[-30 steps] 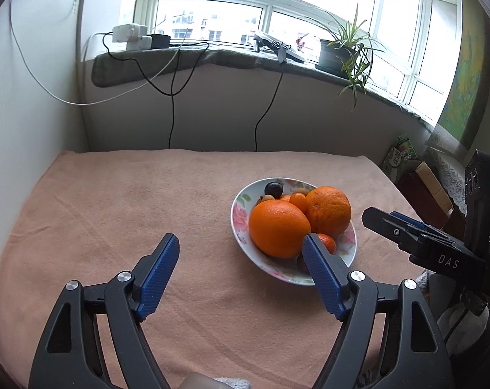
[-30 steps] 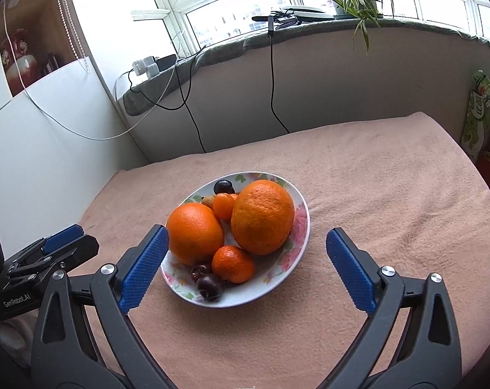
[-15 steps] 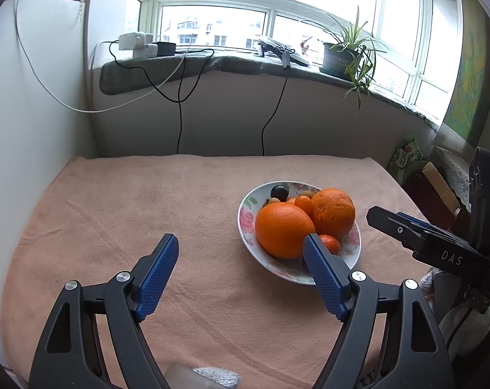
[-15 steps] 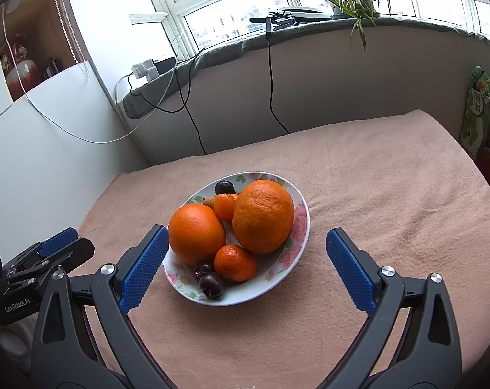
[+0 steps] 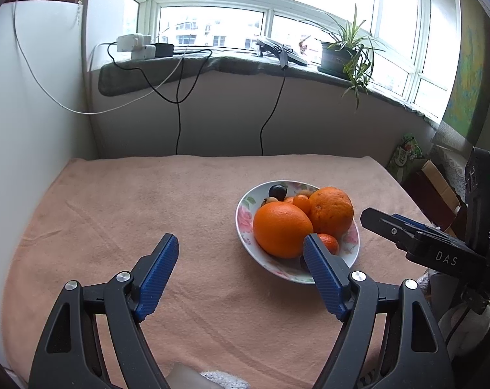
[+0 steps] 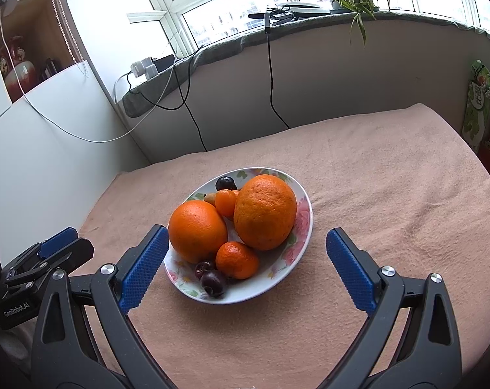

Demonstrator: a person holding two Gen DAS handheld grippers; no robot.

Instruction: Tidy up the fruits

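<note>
A floral plate (image 6: 301,227) (image 5: 245,223) sits on the pink towel and holds two big oranges (image 6: 198,230) (image 6: 265,211), small tangerines (image 6: 236,260) (image 6: 225,201) and dark cherries (image 6: 213,282). My right gripper (image 6: 245,253) hovers open just in front of the plate, its blue pads on either side of the near rim with nothing between them. My left gripper (image 5: 241,259) is open and empty over bare towel to the left of the plate; its right pad overlaps the plate's near edge in the left wrist view. The left orange (image 5: 282,228) lies closest to it.
The pink towel (image 5: 131,201) covers the whole table. A white wall (image 5: 28,129) borders the left side. A windowsill behind carries chargers, hanging cables (image 5: 178,120) and a potted plant (image 5: 340,55). Boxes and bags (image 5: 406,155) stand off the right edge.
The left wrist view has tilted slightly, so the plate now sits a little farther away and lower in it. The right gripper and the fruit have stayed put. Both jaws remain wide.
</note>
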